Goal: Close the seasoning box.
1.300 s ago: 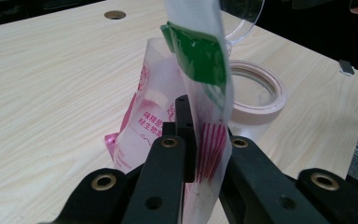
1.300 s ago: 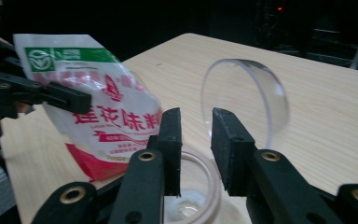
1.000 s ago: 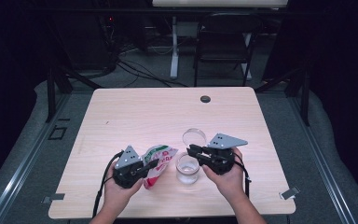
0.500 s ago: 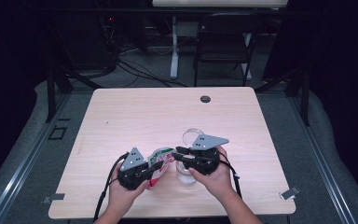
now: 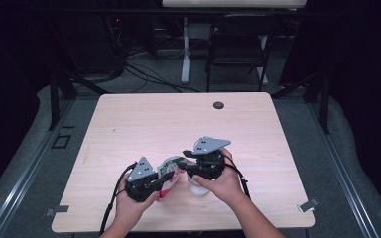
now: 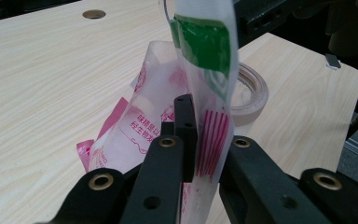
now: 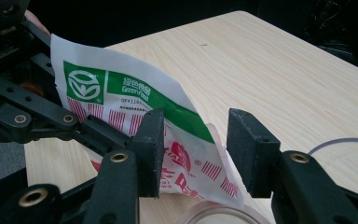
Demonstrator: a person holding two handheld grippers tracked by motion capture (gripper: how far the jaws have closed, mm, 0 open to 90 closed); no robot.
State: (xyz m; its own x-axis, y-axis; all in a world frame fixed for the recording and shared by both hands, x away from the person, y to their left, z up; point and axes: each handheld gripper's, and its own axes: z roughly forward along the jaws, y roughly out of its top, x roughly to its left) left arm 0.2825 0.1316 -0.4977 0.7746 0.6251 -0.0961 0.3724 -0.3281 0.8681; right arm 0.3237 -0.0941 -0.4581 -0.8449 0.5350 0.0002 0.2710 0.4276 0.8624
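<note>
The sachet point(image 5: 170, 168) hangs just above the worktop point(image 5: 144, 124) in the lower middle of the high view, between the two hands. The left tongs point(image 6: 200, 140) are clamped shut on its lower part, holding it upright. The right tongs point(image 7: 193, 140) have just been opening; their jaws now stand apart on either side of the sachet's upper corner, not pressing it.

By my reading, the packet is held and presented, but the top is not yet torn or opened, and nothing has been poured into the clear glass jar point(image 7: 223, 212) just below the sachet at the bottom edge of the right gripper view.

The green band in the upper left of that view carries a round emblem and "Green Food" under Chinese characters; red Chinese print below is too blurred to read.
</note>
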